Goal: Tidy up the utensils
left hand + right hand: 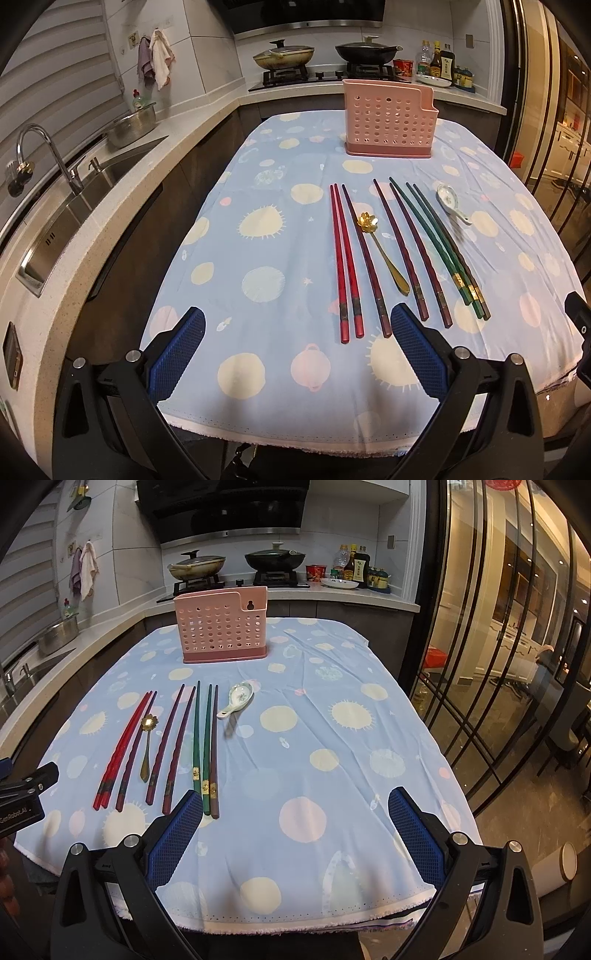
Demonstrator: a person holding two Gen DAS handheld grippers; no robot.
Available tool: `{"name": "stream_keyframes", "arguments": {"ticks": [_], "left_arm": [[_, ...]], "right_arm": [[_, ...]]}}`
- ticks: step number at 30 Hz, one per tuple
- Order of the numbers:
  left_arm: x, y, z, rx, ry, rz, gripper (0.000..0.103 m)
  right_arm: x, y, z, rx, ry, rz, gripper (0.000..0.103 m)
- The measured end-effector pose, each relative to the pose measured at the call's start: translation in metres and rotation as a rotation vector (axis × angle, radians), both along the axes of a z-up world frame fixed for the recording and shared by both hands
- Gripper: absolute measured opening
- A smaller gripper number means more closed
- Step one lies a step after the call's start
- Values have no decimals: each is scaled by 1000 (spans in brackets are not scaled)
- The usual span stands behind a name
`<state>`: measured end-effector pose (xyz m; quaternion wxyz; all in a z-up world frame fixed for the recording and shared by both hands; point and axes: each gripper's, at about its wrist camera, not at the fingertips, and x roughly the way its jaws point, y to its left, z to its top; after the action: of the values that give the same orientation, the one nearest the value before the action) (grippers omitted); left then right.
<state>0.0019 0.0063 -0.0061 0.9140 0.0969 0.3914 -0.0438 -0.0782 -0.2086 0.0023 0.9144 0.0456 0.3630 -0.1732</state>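
Kitchen table [229,258] under a dotted blue cloth: nothing is sorted yet. Chopsticks [402,251], gold spoon [384,254] and ceramic spoon [448,199] lie mid-table; the pink holder [388,118] near the far edge looks empty. Left gripper [295,354] and right gripper [293,834] hover spread at the near edge, holding nothing.

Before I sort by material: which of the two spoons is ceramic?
The white ceramic spoon, at the right end of the row beside the green chopsticks; the gold spoon has a flower-shaped bowl.

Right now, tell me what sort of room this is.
A home kitchen, most likely: a gas stove with two pans, a sink with a tap, and sauce bottles on the counter.
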Motion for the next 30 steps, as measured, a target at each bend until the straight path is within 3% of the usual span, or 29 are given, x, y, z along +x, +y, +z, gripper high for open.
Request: {"name": "stream_keyframes", "arguments": {"ticks": [16,24,30], "left_arm": [[-2,-1,2,16,-9,-2,96],[11,9,-5,-40,42,-4,96],[30,29,-27,-19,80,51,96]], "right_arm": [[0,0,-1,-2,3,1,96],[2,0,-2,-3,9,-2,96],[9,-6,-11,11,35,-11,96]]}}
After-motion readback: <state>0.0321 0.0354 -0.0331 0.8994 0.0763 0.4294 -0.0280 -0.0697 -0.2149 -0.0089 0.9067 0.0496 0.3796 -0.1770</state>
